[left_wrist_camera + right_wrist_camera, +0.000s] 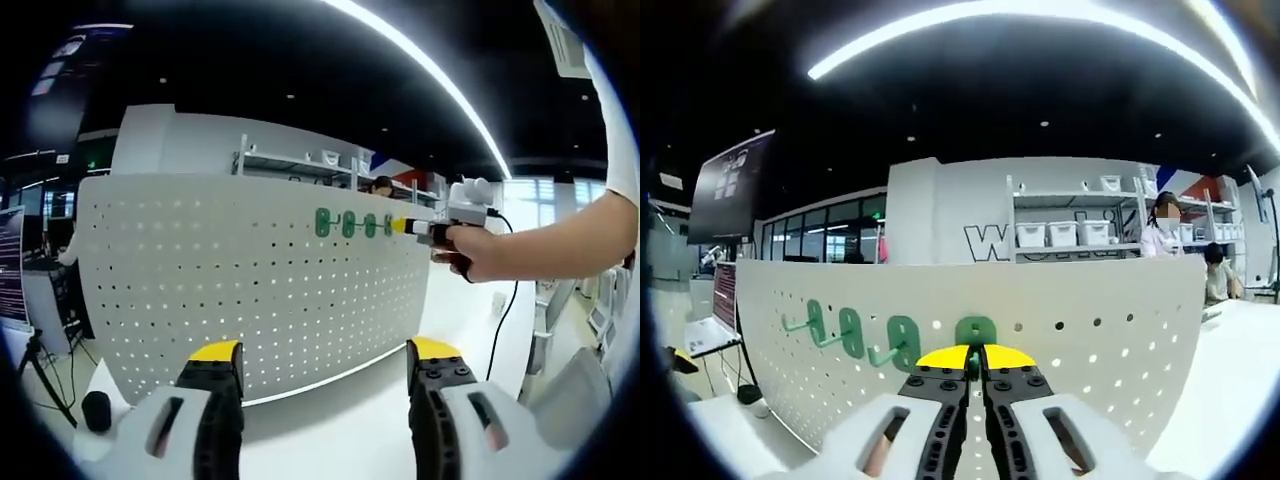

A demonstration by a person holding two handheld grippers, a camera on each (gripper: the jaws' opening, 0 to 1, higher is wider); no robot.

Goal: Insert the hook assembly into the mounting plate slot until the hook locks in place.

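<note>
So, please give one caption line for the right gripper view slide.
Right claw, shut on a green hook, presses it against the white pegboard beside three mounted hooks.

The left gripper view faces the pegboard [250,280] from well back; the right gripper view sits close against its upper edge [1060,300], both showing the green hooks [350,223].
</note>
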